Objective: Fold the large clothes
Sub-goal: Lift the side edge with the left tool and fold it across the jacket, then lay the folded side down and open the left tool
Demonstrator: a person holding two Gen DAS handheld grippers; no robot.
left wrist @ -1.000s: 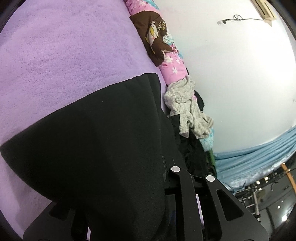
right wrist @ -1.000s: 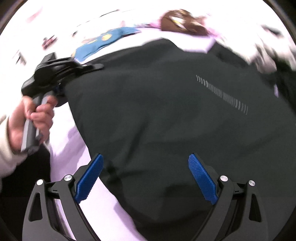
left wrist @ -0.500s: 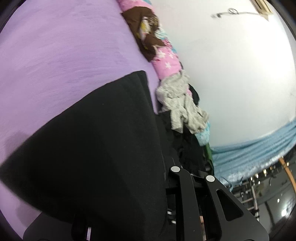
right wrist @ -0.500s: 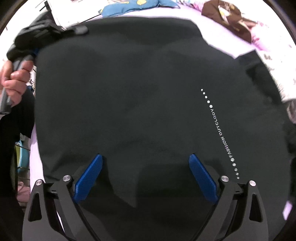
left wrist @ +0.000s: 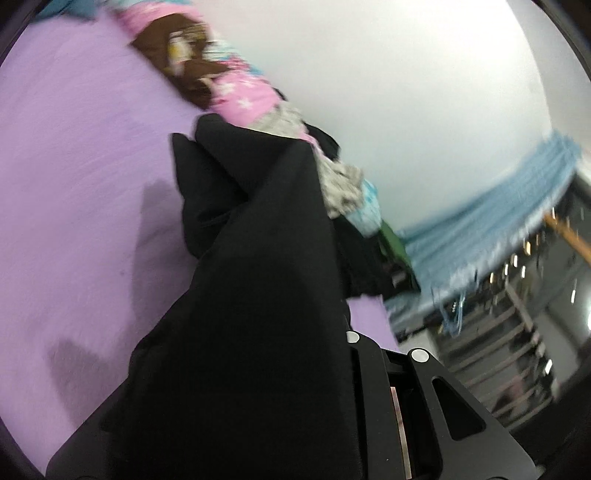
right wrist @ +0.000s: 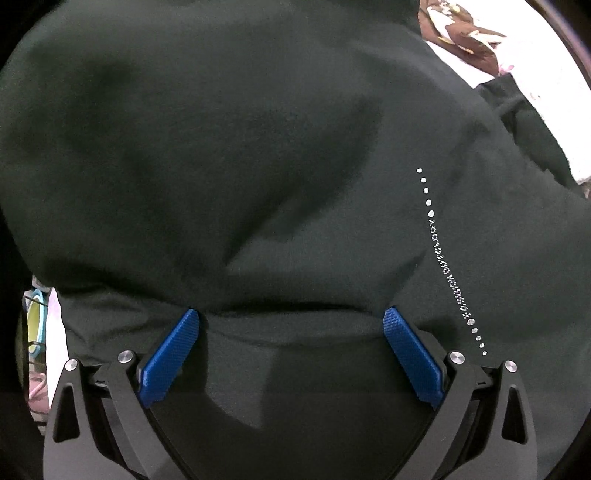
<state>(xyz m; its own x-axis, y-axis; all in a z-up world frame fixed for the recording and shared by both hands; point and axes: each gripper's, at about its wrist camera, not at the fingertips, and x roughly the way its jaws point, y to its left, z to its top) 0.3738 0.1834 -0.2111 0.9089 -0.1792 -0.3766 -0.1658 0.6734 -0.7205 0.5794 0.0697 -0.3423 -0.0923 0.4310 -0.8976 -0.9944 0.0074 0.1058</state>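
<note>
A large black garment (left wrist: 258, 295) rises off the purple blanket (left wrist: 74, 184) and drapes over my left gripper (left wrist: 295, 314). That gripper is shut on the cloth, and the cloth hides its fingers. In the right wrist view the same black garment (right wrist: 258, 147) fills almost the whole frame, with a white dotted print line (right wrist: 443, 258) down its right side. My right gripper (right wrist: 291, 321) points steeply down at it, jaws wide open. A raised fold of cloth runs between the blue pads (right wrist: 173, 350), whose tips rest against it.
Along the white wall lies a row of loose clothes: brown and pink patterned pieces (left wrist: 229, 92) and a grey one (left wrist: 340, 184). A blue curtain (left wrist: 498, 221) and shelving (left wrist: 498, 350) stand at the right. A brown cloth (right wrist: 461, 33) lies beyond the garment.
My left gripper has risen and rolled, pulling the garment up into a narrower hanging band. My right gripper has come down close onto the cloth, and the hand holding the left gripper has left its view.
</note>
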